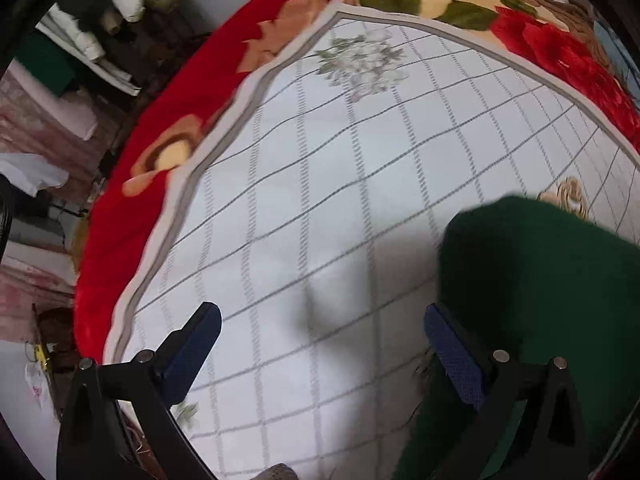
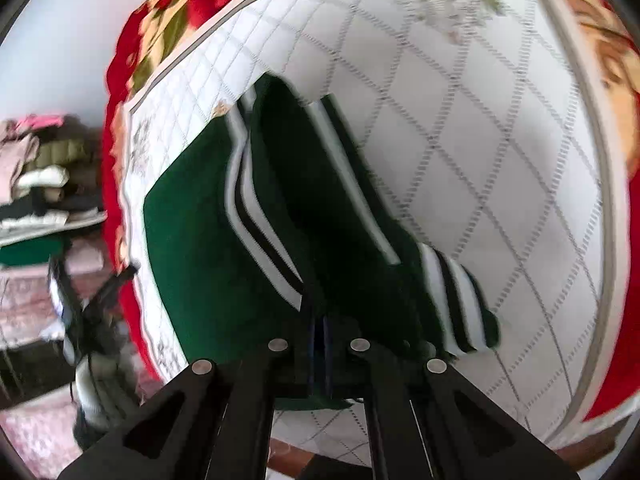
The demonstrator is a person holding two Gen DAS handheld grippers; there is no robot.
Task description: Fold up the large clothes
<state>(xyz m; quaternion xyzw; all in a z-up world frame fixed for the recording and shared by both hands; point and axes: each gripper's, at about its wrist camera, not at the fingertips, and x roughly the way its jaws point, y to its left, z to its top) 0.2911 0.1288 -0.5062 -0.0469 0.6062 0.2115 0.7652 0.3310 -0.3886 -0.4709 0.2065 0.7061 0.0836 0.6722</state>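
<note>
A dark green knit garment (image 2: pixel 224 240) with white and black stripes lies on a white quilted bedspread (image 2: pixel 500 200). One striped cuff (image 2: pixel 460 304) points to the right. My right gripper (image 2: pixel 320 336) is shut on the near edge of the green garment, with cloth bunched at the closed fingers. In the left wrist view my left gripper (image 1: pixel 320 344) is open and empty above the bedspread (image 1: pixel 320 160). The green garment (image 1: pixel 540 300) lies just beyond and right of its right finger (image 1: pixel 452 348), partly behind it.
A red floral blanket (image 1: pixel 180 120) lies under the quilt and rims the bed. Shelves with stacked folded clothes (image 1: pixel 100 20) stand to the left, also in the right wrist view (image 2: pixel 44 176). A dark stand (image 2: pixel 88 312) is beside the bed.
</note>
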